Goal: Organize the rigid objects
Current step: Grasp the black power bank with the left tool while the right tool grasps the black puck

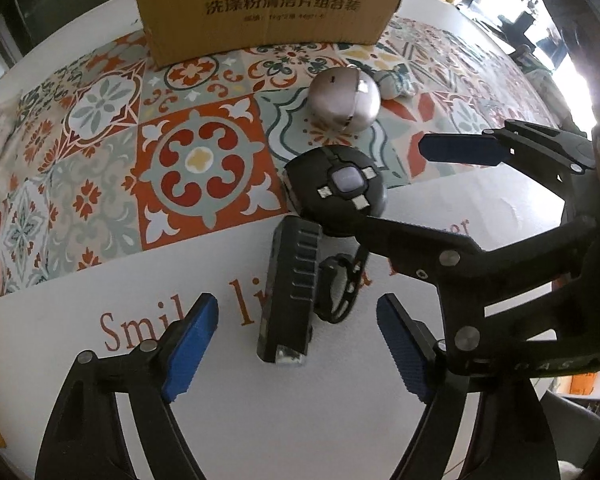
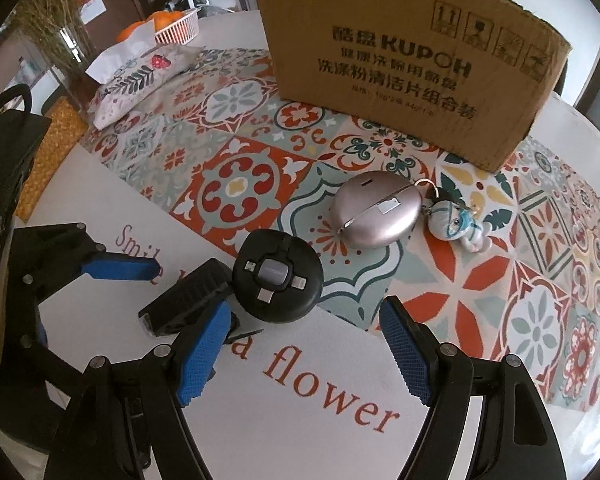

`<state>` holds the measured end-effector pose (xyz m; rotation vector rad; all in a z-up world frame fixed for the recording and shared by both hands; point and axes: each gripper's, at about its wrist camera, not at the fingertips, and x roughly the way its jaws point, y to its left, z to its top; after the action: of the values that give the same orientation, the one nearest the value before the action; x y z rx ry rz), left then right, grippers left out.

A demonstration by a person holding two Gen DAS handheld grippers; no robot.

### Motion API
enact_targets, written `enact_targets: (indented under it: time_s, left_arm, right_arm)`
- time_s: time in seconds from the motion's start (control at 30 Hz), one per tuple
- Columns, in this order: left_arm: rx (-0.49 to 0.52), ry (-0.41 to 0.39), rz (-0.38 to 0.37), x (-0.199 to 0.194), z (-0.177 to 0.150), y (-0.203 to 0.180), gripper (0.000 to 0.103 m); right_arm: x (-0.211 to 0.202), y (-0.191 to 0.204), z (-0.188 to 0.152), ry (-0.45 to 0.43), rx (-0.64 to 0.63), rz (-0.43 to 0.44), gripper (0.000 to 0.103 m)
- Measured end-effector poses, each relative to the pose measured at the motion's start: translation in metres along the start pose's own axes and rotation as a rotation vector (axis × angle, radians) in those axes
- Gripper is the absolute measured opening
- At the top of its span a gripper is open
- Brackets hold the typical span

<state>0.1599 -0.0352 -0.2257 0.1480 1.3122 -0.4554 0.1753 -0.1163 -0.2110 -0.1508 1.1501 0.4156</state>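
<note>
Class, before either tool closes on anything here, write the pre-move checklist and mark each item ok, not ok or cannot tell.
1. Left tool open, nothing between its pads: ok.
2. Right tool open and empty: ok.
3. Black bike light lies in line between the left tool's pads: ok.
4. Round black adapter clear of its neighbours: not ok, it sits against the bike light.
5. Cardboard box open at the top: cannot tell.
6. Silver case and its figurine charm out of the way: ok.

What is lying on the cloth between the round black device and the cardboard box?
The metallic egg-shaped case lies between the round black device and the cardboard box; otherwise only patterned tablecloth. The right wrist view shows it best.
</note>
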Motion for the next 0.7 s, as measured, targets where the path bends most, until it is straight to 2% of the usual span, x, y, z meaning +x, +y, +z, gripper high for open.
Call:
enact_targets:
  time_s: [0.2,0.43,0.53,0.67,0.7]
  left_arm:
    - [0.0,-0.002,0.015,0.006,0.005,0.004,0.075]
    - [0.068,-0.032,0.053,0.01,0.007,0.0,0.074]
    - [0.063,-0.053,0.059,0.01,0.007,0.003,0.064]
    - [0.029,-0.078,0.065,0.005,0.006,0.014,0.042]
    - [0.021,-0.08,0.059,0.004,0.006,0.017,0.042]
  right_arm:
    - [0.013,-0.001,0.005,0.009,-0.003,0.014,0.077]
    - [0.024,0.005,0.01,0.021,-0.033,0.03,0.075]
    - [0.028,0.008,0.011,0.027,-0.037,0.032,0.071]
    - [0.031,0.008,0.013,0.026,-0.031,0.023,0.057]
    - [0.032,0.008,0.013,0.025,-0.032,0.018,0.057]
